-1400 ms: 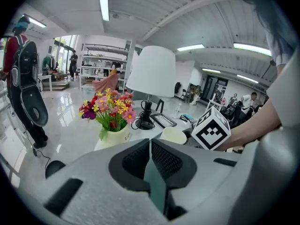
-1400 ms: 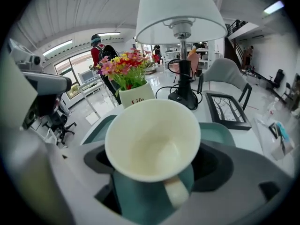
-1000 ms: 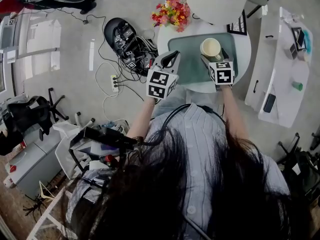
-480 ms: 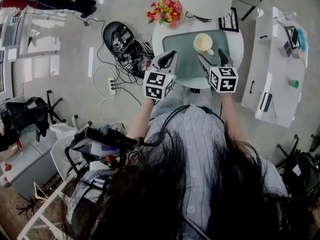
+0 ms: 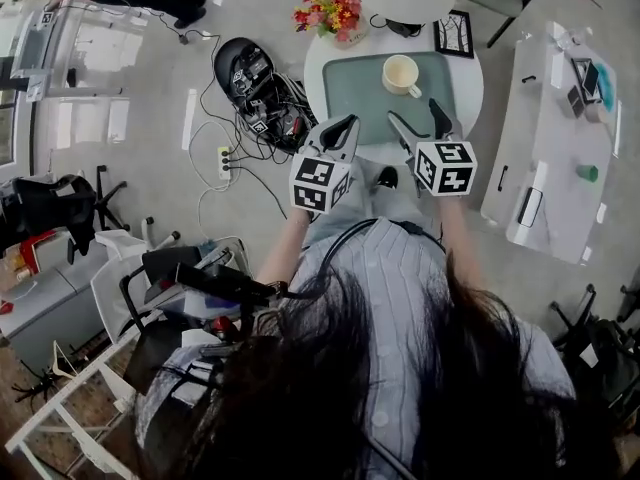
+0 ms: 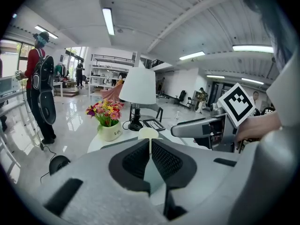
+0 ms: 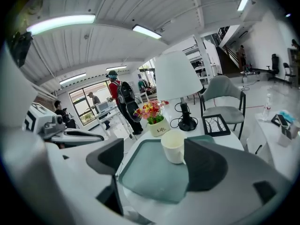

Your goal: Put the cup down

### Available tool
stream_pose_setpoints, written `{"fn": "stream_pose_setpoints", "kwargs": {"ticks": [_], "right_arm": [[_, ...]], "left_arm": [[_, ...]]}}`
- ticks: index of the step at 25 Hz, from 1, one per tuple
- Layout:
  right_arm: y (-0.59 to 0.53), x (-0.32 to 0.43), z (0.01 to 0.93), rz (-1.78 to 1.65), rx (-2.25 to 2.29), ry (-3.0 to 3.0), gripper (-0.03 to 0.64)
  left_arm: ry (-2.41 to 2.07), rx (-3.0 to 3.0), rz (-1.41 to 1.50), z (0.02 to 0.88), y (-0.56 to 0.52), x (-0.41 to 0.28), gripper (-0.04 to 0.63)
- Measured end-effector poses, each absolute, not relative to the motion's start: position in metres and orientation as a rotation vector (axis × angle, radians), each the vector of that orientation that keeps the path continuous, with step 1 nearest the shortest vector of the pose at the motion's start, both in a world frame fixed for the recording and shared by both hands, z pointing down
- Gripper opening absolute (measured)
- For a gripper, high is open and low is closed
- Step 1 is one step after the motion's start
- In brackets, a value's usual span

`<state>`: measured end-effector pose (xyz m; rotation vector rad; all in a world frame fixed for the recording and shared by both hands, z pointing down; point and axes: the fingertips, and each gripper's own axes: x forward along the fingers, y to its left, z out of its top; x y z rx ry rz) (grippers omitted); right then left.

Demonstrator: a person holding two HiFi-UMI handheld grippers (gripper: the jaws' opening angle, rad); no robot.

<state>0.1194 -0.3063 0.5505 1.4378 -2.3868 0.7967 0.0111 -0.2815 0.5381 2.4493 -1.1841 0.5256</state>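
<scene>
The cup [image 5: 400, 74] stands upright on the tray [image 5: 350, 103], toward the tray's far side, and nothing touches it. A second ago the right gripper [image 5: 411, 111] was up against the cup, with a jaw on either side. Now it has drawn back to the tray's near edge, well apart from the cup. Its jaws are spread wide, and only bare tray shows between them, with the cup beyond. The left gripper [image 5: 341, 128] hangs just off the tray's near left corner, much as it did before. Its jaws are pressed together on nothing. Judging by this, the release has happened and the cup has settled without tipping, so the task looks finished. All that remains is to take both grippers away from the tray.
</scene>
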Motion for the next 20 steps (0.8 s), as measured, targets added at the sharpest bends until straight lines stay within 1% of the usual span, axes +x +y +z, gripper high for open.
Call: {"fn": "stream_pose_setpoints", "kwargs": {"ticks": [4, 6, 9, 12, 16, 20], "right_arm": [[-0.299, 0.115, 0.549, 0.794, 1.423, -2.409, 0.396], [-0.296, 0.113, 0.549, 0.799, 1.425, -2.419, 0.36], [-0.292, 0.111, 0.547, 0.817, 1.451, -2.431, 0.286], [-0.289, 0.11, 0.549, 0.839, 1.471, -2.429, 0.241], [-0.283, 0.107, 0.551, 0.872, 1.495, -2.422, 0.21], [-0.274, 0.097, 0.549, 0.875, 1.512, -2.413, 0.198]], "left_arm": [[-1.212, 2.424, 0.543, 0.54, -0.262, 0.004, 0.018], [-1.233, 2.415, 0.55, 0.538, -0.256, -0.001, 0.018], [-1.251, 2.41, 0.563, 0.534, -0.249, -0.008, 0.018], [-1.261, 2.405, 0.577, 0.533, -0.246, -0.014, 0.018], [-1.234, 2.413, 0.581, 0.533, -0.238, -0.017, 0.018], [-1.194, 2.443, 0.57, 0.529, -0.227, -0.022, 0.018]]}}
